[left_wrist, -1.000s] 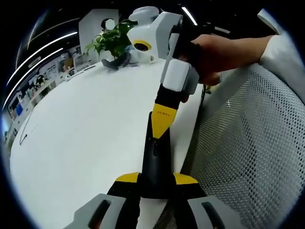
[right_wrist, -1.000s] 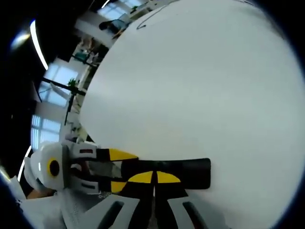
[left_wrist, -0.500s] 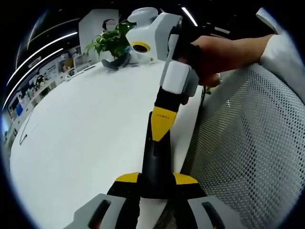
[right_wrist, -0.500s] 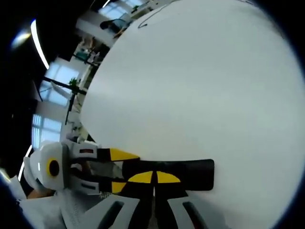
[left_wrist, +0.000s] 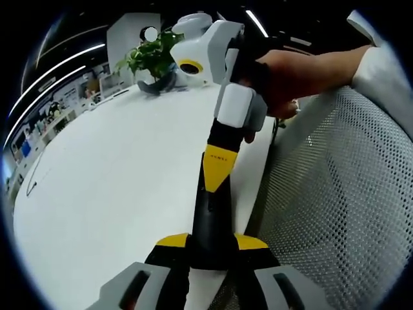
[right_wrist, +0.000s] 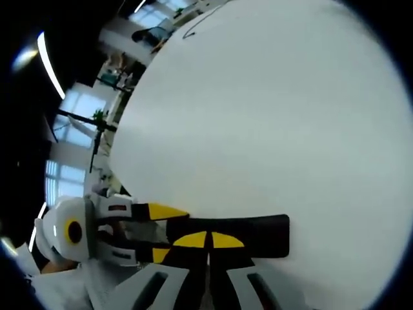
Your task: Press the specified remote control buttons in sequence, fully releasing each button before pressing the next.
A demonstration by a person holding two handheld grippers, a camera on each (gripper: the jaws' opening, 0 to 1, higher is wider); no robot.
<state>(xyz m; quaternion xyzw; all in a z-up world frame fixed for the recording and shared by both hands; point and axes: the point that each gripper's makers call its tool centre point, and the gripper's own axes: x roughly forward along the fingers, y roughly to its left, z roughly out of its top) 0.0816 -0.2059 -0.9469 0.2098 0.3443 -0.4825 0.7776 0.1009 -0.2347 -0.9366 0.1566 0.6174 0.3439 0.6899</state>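
The black remote control [left_wrist: 211, 216] lies at the white table [left_wrist: 116, 194] edge, clamped by the left gripper [left_wrist: 210, 248], the right gripper [left_wrist: 218, 169] pressing closed-tipped on it.

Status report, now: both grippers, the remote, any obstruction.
Left gripper shut on remote. Right gripper tips together, pressing its face. Remote over white table edge. Nothing in the way.
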